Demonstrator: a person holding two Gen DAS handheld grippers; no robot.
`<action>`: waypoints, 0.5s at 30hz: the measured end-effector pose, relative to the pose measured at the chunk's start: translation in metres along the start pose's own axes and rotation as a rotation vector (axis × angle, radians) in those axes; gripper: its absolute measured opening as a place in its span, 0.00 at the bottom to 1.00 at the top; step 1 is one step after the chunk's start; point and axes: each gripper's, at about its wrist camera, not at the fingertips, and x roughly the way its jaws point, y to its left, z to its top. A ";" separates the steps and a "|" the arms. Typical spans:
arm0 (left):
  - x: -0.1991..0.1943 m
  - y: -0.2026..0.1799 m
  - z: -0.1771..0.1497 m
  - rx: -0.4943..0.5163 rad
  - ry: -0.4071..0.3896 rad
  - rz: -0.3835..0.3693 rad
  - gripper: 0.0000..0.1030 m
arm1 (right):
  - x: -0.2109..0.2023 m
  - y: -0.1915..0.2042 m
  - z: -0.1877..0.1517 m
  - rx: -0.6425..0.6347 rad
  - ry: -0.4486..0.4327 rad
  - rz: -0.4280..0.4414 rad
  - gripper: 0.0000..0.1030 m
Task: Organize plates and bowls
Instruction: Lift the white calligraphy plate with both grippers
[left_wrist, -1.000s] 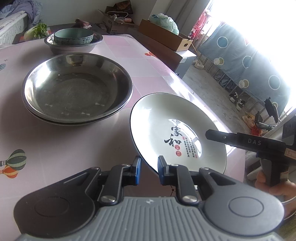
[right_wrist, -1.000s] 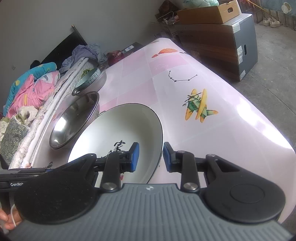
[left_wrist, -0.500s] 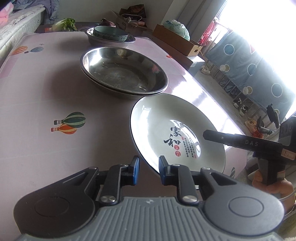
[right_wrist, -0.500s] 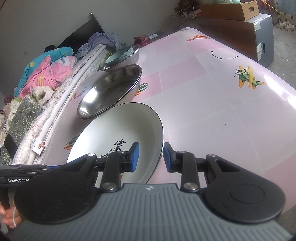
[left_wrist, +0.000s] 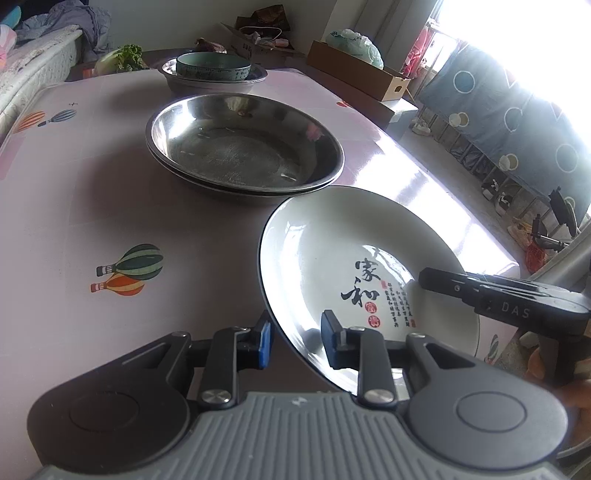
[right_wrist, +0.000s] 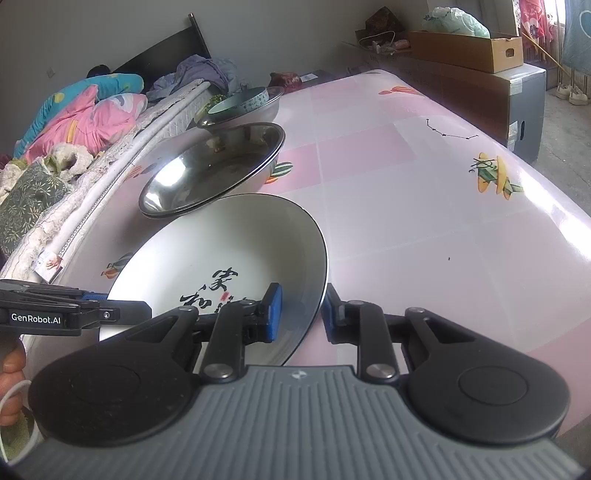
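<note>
The white plate (left_wrist: 343, 258) is a broad, shallow ceramic dish with a thin dark line around its rim and a glossy glaze that catches the window light; its well carries large black brush-written characters, small red seal marks and a short column of fine print beside them. It sits at the near end of the pink table (left_wrist: 74, 192), tilted, its far edge just in front of the steel plates (left_wrist: 240, 147), and in the left wrist view that far edge overlaps their near rim, though whether the two touch cannot be told. The left gripper (left_wrist: 295, 338) straddles the plate's near-left rim with its blue-padded fingers parted, one pad outside the rim and one over the well, a visible gap on both sides, so it is released rather than clamped. The right gripper (right_wrist: 301, 312) likewise straddles the opposite rim, jaws spread with one pad above the white inner face and the other outside the edge, not pinching it. The steel plates are two wide, shiny metal dishes nested one in the other. Beyond them, at the far end of the table, a pale green bowl (left_wrist: 213, 66) sits inside a steel bowl (left_wrist: 255, 83).
</note>
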 end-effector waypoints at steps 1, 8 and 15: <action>0.001 -0.001 0.000 0.005 -0.002 0.005 0.28 | 0.000 0.000 0.000 -0.004 -0.004 -0.001 0.22; 0.004 0.003 0.004 -0.009 -0.008 0.000 0.28 | 0.003 0.002 -0.001 -0.038 -0.029 -0.014 0.23; 0.003 -0.002 0.004 0.008 -0.002 0.023 0.28 | 0.003 0.006 -0.003 -0.055 -0.038 -0.028 0.24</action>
